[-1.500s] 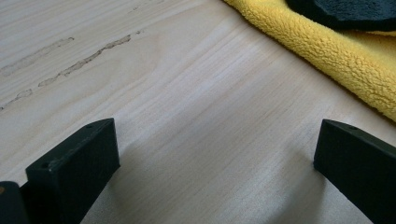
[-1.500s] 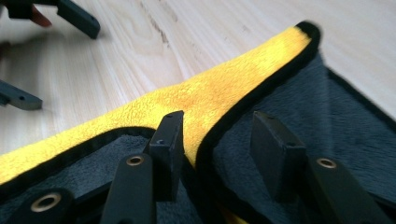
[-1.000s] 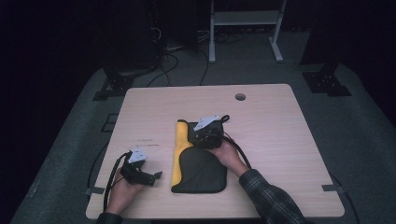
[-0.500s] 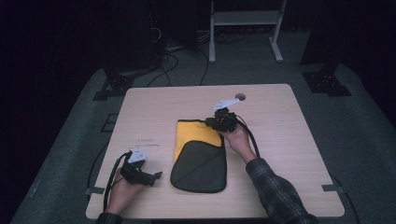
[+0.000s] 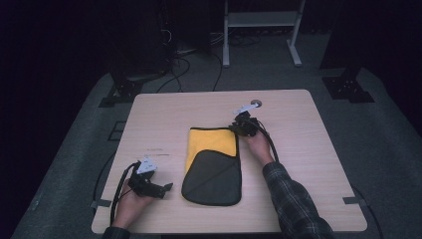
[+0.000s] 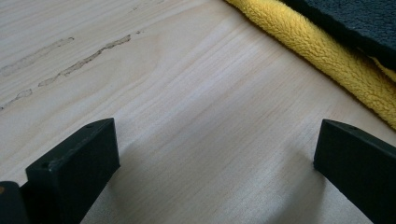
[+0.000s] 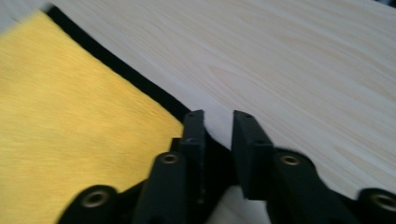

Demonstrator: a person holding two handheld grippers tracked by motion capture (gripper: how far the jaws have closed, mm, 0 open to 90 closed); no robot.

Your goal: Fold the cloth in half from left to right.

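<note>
Right tongs (image 7: 218, 128) were opening at cloth (image 5: 211, 164) far corner, edge between jaws, unpinched; left tongs (image 6: 210, 154) wide open over desk (image 5: 308, 149); should release flat, unwrinkled

1. The left hand (image 5: 130, 203) comes in from the table's near edge at the lower left, palm wrapped round the left gripper (image 5: 166, 188), which lies low and points to the right.
2. Its jaws stand wide apart, with nothing between them.
3. The right forearm, in a plaid sleeve (image 5: 291, 199), reaches forward and slightly left from the bottom edge.
4. The right hand (image 5: 259, 144) holds the right gripper (image 5: 234, 128) with its tips aimed left and downward.
5. Its jaws have just been opening; a narrow gap shows between them, and no pad presses on anything.
</note>
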